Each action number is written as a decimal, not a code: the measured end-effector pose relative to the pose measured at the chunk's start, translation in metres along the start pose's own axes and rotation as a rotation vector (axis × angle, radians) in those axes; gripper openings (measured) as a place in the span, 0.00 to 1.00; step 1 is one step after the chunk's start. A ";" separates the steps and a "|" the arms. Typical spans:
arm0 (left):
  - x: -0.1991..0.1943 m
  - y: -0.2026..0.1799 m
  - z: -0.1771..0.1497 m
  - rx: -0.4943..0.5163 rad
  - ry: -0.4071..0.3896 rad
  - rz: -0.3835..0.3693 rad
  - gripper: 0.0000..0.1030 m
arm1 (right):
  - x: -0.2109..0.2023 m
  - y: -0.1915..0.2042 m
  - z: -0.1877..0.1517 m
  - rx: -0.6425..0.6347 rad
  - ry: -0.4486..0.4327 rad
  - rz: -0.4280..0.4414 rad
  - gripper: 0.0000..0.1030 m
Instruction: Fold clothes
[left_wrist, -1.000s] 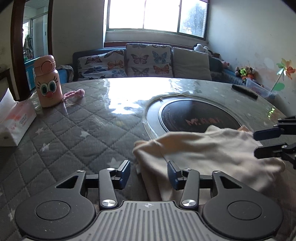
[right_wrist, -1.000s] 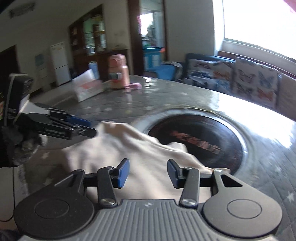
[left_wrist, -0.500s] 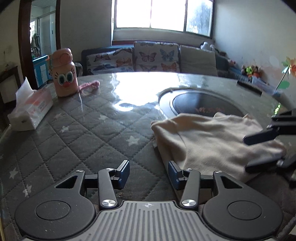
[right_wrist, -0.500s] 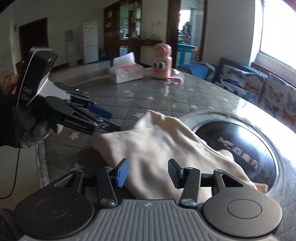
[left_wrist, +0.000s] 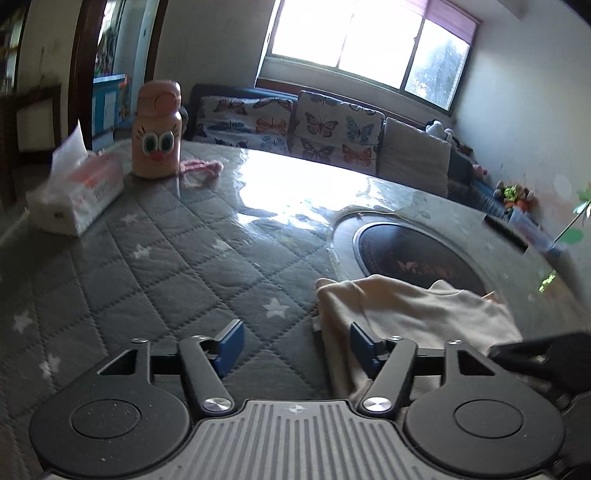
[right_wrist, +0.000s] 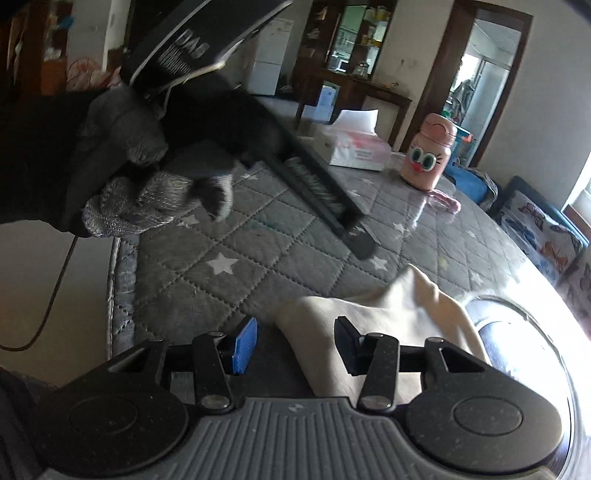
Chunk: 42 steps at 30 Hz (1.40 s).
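The left gripper (left_wrist: 297, 345) hangs low over the quilted table cover (left_wrist: 155, 266) with its blue-padded fingers (left_wrist: 229, 346) spread wide and nothing between them. The cream garment (left_wrist: 417, 317) lies bunched just ahead of it and to its right, with the near folded edge running down past the right finger; whether the pad touches the cloth cannot be told. The far edge of the garment lies over the rim of the dark round hotplate (left_wrist: 410, 254) set into the table, ahead and to the right. Well ahead and to the left sits a tissue box (left_wrist: 75, 199) with a white tissue standing up out of its slot, and beside it a pink cartoon-faced bottle (left_wrist: 157, 131) with its lid shut, so its contents cannot be seen; a pink strap (left_wrist: 203, 167) lies just beside the bottle. The right gripper (right_wrist: 295, 345) is likewise spread wide and holds nothing, with the garment (right_wrist: 384, 325) directly ahead between and past its fingertips, a peaked corner of it pointing away. Above and to its left, a gloved hand (right_wrist: 147, 184) holds the other gripper over the cover. Far ahead of the right gripper stand the tissue box (right_wrist: 354, 147) and the bottle (right_wrist: 428, 155).
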<state>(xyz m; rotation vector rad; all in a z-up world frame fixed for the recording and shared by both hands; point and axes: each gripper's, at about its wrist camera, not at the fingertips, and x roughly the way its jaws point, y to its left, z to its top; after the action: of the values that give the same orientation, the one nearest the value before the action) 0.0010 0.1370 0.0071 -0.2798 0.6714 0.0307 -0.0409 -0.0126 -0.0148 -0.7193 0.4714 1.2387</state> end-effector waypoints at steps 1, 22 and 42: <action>0.002 0.000 0.001 -0.015 0.005 -0.013 0.69 | 0.002 0.001 0.000 -0.005 0.005 -0.003 0.43; 0.046 0.011 0.006 -0.480 0.178 -0.192 0.75 | -0.028 -0.036 -0.010 0.247 -0.128 0.017 0.04; 0.057 0.020 -0.006 -0.596 0.214 -0.217 0.18 | -0.041 -0.042 -0.020 0.296 -0.159 0.050 0.08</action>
<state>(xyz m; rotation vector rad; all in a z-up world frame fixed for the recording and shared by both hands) 0.0397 0.1513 -0.0378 -0.9382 0.8321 -0.0077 -0.0112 -0.0607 0.0090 -0.3567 0.5297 1.2289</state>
